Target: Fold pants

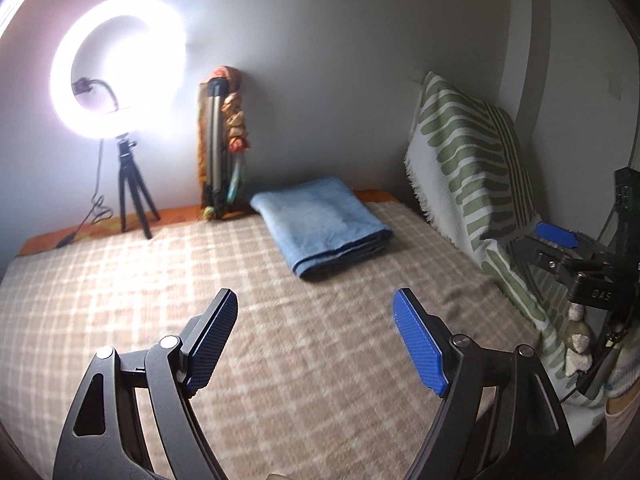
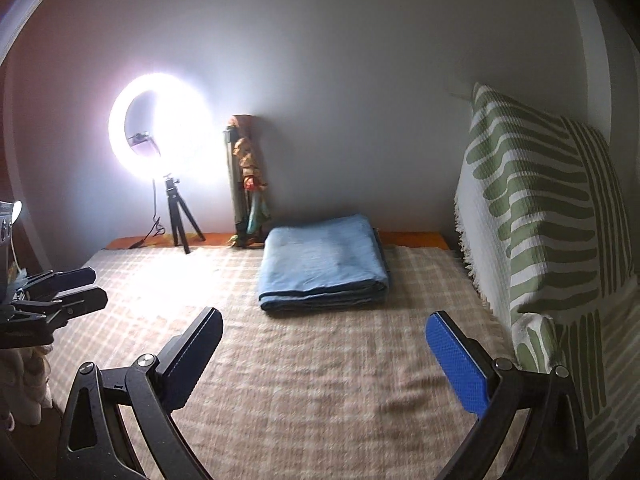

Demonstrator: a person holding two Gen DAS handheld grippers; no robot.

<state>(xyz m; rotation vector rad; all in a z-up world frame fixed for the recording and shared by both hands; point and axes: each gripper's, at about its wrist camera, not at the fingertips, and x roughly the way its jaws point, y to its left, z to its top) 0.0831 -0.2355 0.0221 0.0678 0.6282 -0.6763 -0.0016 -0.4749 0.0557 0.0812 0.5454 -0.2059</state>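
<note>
The blue pants (image 1: 320, 224) lie folded into a thick rectangle at the far middle of the plaid blanket (image 1: 140, 280), near the wall. The right wrist view shows the pants (image 2: 324, 264) with the folded edge toward me. My left gripper (image 1: 315, 294) hovers open over the blanket short of the pants, with nothing between its blue pads. My right gripper (image 2: 326, 314) is also open and empty, just short of the pants' near edge. Each gripper shows at the edge of the other's view: the right gripper (image 1: 540, 246) and the left gripper (image 2: 94, 288).
A lit ring light (image 1: 116, 64) on a small tripod stands at the far left by the wall. A folded tripod wrapped in patterned cloth (image 1: 222, 140) leans beside it. A green-and-white striped cushion (image 2: 540, 200) rises along the right side. A power cable trails near the light.
</note>
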